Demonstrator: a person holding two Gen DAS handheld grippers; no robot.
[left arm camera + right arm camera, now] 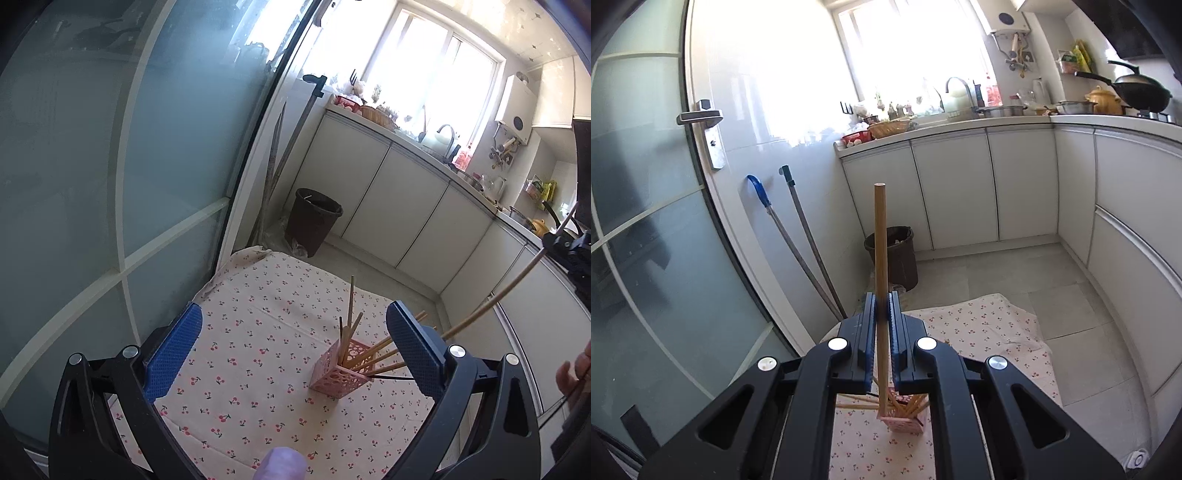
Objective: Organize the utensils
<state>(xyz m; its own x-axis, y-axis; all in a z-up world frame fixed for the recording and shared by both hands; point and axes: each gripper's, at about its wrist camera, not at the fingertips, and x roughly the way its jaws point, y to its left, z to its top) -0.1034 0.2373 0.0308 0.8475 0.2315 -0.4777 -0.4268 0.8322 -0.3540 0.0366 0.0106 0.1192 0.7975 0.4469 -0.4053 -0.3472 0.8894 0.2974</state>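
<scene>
- One chopstick (880, 258) is clamped upright in the right hand-held gripper (882, 314)
- The pink holder (905, 421) is located directly below it
- The left hand-held gripper (293, 347) is held wide, empty

One pink perforated holder (338, 373) is seen between the fingers of the left gripper (293, 354). About eight chopsticks (373, 356) are counted in it, though overlaps blur the count. One more chopstick (881, 291) is clamped in the right gripper (882, 308). Beyond it, two long-handled tools (809, 258) and one bin (899, 258) are seen.
</scene>
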